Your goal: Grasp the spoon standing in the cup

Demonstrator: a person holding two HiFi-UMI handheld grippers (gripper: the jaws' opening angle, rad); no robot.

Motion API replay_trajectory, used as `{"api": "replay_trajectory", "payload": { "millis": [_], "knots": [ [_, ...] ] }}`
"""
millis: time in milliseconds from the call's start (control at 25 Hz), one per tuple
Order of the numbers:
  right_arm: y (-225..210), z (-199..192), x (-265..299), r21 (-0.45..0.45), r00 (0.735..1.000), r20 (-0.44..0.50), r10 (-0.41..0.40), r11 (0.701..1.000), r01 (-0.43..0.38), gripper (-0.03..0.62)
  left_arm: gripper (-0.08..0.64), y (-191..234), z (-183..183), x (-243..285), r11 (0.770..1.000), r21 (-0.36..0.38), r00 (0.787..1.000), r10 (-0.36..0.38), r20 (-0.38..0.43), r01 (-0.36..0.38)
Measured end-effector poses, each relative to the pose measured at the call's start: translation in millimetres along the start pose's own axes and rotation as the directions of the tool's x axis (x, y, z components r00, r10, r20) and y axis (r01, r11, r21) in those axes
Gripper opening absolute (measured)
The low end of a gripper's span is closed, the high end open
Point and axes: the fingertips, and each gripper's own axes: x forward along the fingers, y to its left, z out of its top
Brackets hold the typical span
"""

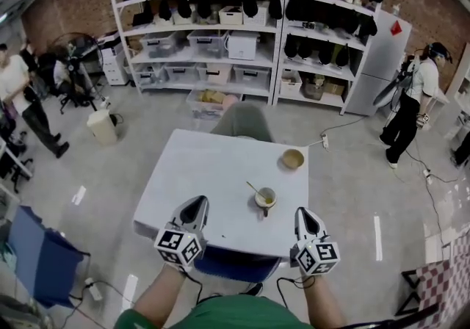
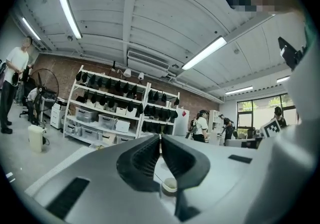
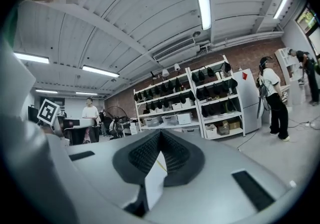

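Note:
A small cup (image 1: 265,197) stands on the white table (image 1: 213,173), right of its middle, with a spoon (image 1: 255,189) leaning out of it to the upper left. My left gripper (image 1: 197,203) hovers over the table's near edge, left of the cup and apart from it, jaws shut on nothing. My right gripper (image 1: 301,211) is just right of the cup and a little nearer, also shut and empty. In the left gripper view the left gripper (image 2: 160,138) has its jaws together, and the cup (image 2: 170,185) shows below them. The right gripper (image 3: 160,133) shows its tips meeting.
A tan bowl (image 1: 293,158) sits at the table's far right. A grey chair back (image 1: 242,120) stands behind the table. Shelving (image 1: 242,34) with bins lines the far wall. People stand at the left (image 1: 18,92) and right (image 1: 411,100) of the room.

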Motion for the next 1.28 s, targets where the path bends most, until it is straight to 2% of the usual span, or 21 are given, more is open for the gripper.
{"api": "replay_trajectory", "payload": {
  "millis": [240, 400, 600, 840, 1120, 1160, 1240, 1280],
  "knots": [
    [-50.2, -12.3, 10.5, 0.043, 1.0, -0.026, -0.012, 0.999, 0.013, 0.017, 0.028, -13.6, -29.0, 54.0, 1.0, -0.015, 0.997, -0.003, -0.074, 0.002],
    [-75.3, -9.4, 11.7, 0.077, 0.998, -0.046, -0.031, 0.996, 0.034, 0.017, 0.028, -22.9, -47.8, 89.0, 0.996, -0.083, 0.989, -0.022, -0.145, 0.01],
    [-88.1, -7.0, 13.1, 0.086, 0.996, -0.032, -0.083, 0.993, 0.086, 0.017, 0.028, -16.7, -75.7, 123.5, 0.99, -0.136, 0.975, -0.068, -0.211, 0.039],
    [-100.6, -23.8, 5.9, 0.1, 0.982, -0.042, -0.186, 0.977, 0.189, 0.017, 0.029, 9.3, -135.0, 165.7, 0.974, -0.226, 0.944, -0.105, -0.314, 0.034],
    [-96.9, -31.0, 1.4, 0.111, 0.958, -0.075, -0.278, 0.952, 0.285, 0.017, 0.033, 22.2, -142.6, 186.4, 0.956, -0.283, 0.931, -0.17, -0.322, 0.077],
    [-94.5, -27.2, 4.0, 0.107, 0.956, -0.076, -0.284, 0.951, 0.291, 0.017, 0.062, 25.6, -141.3, 190.3, 0.948, -0.308, 0.929, -0.181, -0.324, 0.077],
    [-89.1, -21.0, 10.1, 0.095, 0.953, -0.07, -0.294, 0.949, 0.299, 0.017, 0.178, 32.8, -143.6, 200.0, 0.925, -0.373, 0.921, -0.211, -0.327, 0.08],
    [-85.8, -21.5, 12.8, 0.087, 0.952, -0.062, -0.299, 0.949, 0.303, 0.017, 0.205, 37.4, -149.6, 204.7, 0.91, -0.405, 0.917, -0.229, -0.328, 0.082]
  ]
}}
